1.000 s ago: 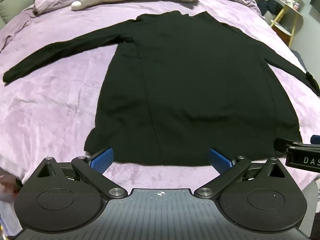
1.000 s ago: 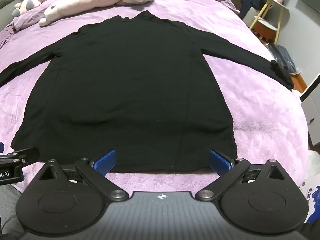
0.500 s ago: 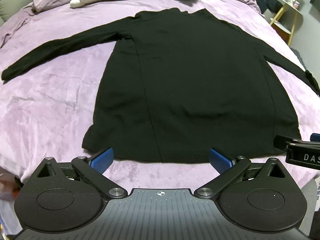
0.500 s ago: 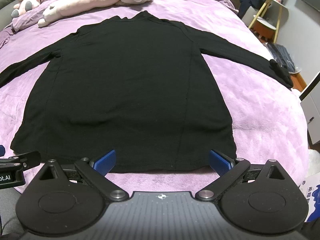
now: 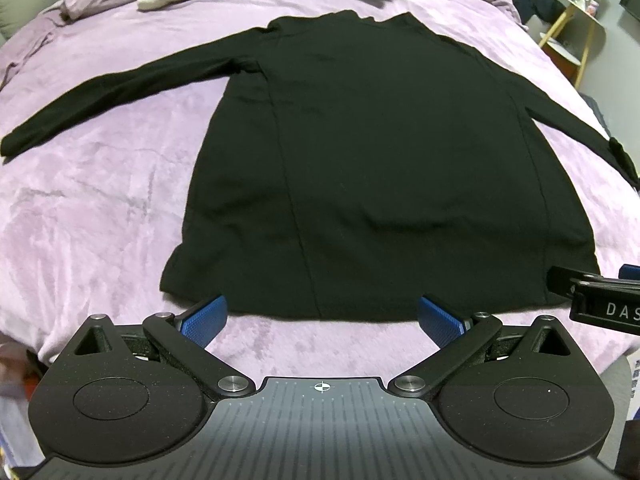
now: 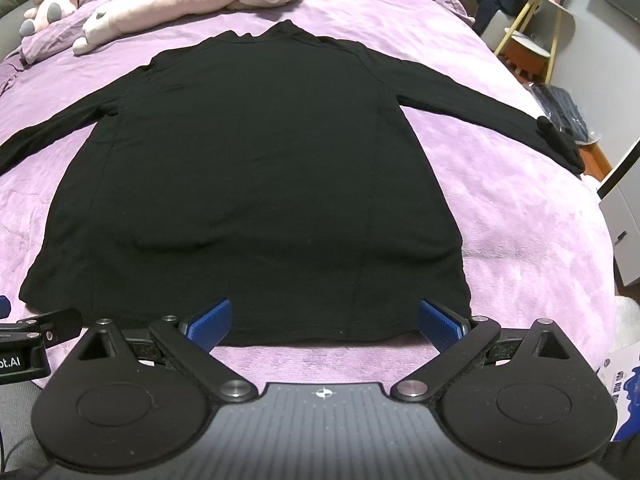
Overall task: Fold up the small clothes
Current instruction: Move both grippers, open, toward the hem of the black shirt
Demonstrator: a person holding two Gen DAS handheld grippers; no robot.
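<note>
Black long-sleeve top (image 5: 376, 168), high-necked by the look of it, is spread flat on the purple plush bedspread (image 5: 100, 216) with both sleeves thrown out sideways and the collar pointing at the pillow end. Everything below is relative to that top.

Left gripper (image 5: 322, 318) sits just off the hem on its left half, blue pads wide apart and pinching nothing. Right gripper (image 6: 324, 320) is at the hem's right half, same deal: spread and empty, one pad right by the bottom right corner.

My read is that no fold has started yet, this is the lining-up stage. Next move probably calls for picking an edge, either a sleeve to bring across the body or the hem corners to carry up toward the collar, and closing on the fabric without dragging the blanket up with it.

Long plush toys (image 6: 192, 4) lie past the collar. No baskets or bins visible, just a yellow-legged side table (image 6: 528, 46) off past the right sleeve.
</note>
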